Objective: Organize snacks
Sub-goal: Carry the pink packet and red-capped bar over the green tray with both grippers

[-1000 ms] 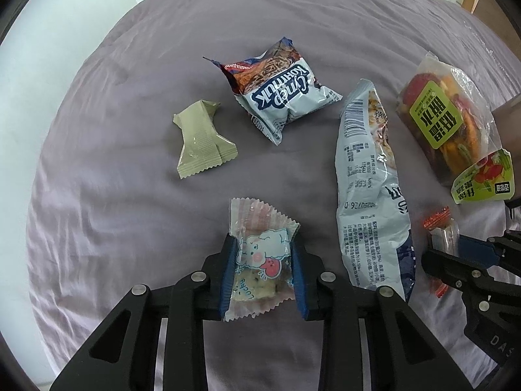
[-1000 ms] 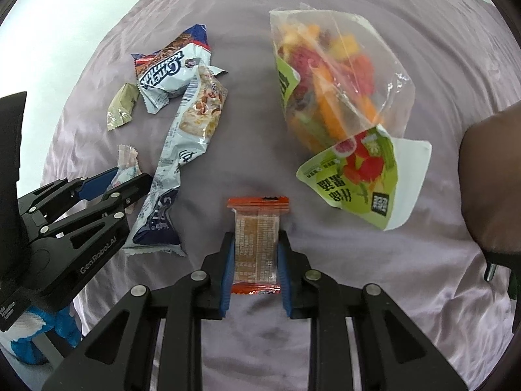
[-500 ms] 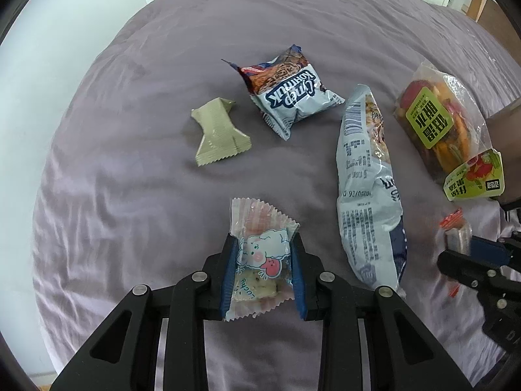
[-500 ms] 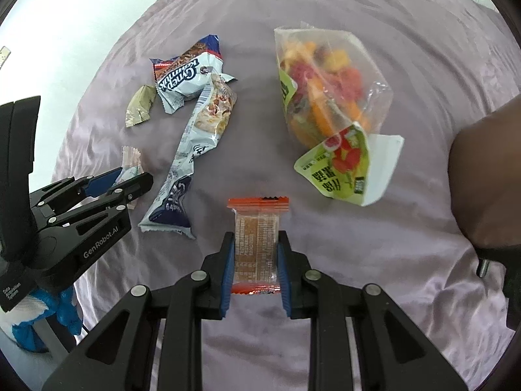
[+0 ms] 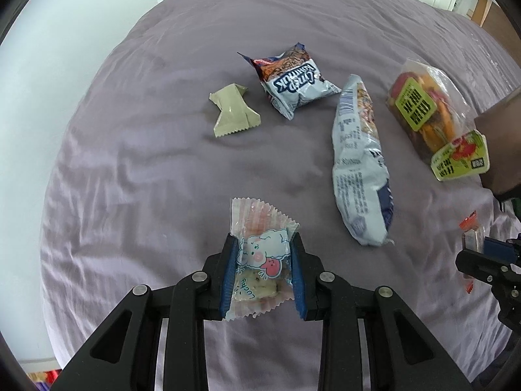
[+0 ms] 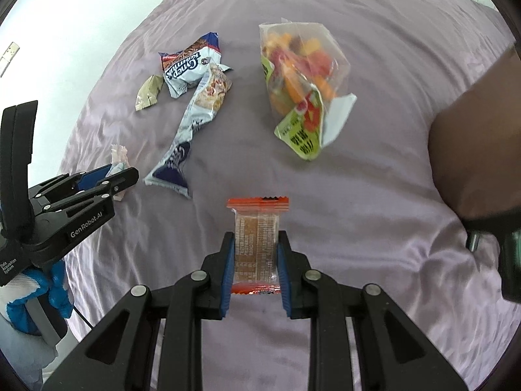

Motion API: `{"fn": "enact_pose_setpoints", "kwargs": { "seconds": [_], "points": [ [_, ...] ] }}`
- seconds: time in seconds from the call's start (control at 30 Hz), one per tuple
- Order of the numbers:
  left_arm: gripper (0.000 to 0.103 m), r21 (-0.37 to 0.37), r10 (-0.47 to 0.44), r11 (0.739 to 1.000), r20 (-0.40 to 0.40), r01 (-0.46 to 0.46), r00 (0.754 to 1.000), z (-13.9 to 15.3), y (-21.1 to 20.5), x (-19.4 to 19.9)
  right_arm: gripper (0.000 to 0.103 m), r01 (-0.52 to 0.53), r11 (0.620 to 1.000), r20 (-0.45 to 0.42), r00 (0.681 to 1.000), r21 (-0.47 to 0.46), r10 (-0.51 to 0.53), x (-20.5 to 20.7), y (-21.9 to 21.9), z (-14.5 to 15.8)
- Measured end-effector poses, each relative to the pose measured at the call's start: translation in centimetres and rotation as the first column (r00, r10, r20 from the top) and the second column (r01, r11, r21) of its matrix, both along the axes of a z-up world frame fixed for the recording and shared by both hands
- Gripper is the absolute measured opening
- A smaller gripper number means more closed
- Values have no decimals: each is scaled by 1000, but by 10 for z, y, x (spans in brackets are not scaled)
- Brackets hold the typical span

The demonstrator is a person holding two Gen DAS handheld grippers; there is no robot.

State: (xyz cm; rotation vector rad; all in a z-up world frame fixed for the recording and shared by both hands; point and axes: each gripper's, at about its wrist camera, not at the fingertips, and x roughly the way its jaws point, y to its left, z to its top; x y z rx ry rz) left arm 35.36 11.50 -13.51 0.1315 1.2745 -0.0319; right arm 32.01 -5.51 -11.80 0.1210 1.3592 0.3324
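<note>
My left gripper (image 5: 263,244) is shut on a pink cartoon snack packet (image 5: 260,257), held above the purple bedsheet (image 5: 146,169). My right gripper (image 6: 256,242) is shut on an orange-ended clear bar packet (image 6: 257,244), also held above the sheet. On the sheet lie a small green packet (image 5: 232,110), a blue-and-white biscuit bag (image 5: 293,81), a long pale-blue bag (image 5: 358,166) and a clear bag of dried fruit (image 5: 429,114). The left gripper (image 6: 117,176) shows at the left of the right wrist view; the right gripper (image 5: 482,251) shows at the right edge of the left wrist view.
A brown object (image 6: 475,150) stands at the right edge of the bed. The bed's left edge drops to a pale floor (image 5: 39,81). A blue-and-white thing (image 6: 35,296) lies low at the left.
Both grippers have risen and pulled back with their packets, so the snacks on the sheet look smaller and farther. The two grippers have drawn apart.
</note>
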Motion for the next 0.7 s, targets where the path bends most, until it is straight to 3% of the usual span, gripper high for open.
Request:
{"fn": "enact_pose_setpoints", "kwargs": {
  "seconds": [0.7],
  "points": [
    [26,-32,-59,998,-16,58,998,43,-33,-94,0,13,1000,-35,999,-7,-13,-56,-39,0]
  ]
}}
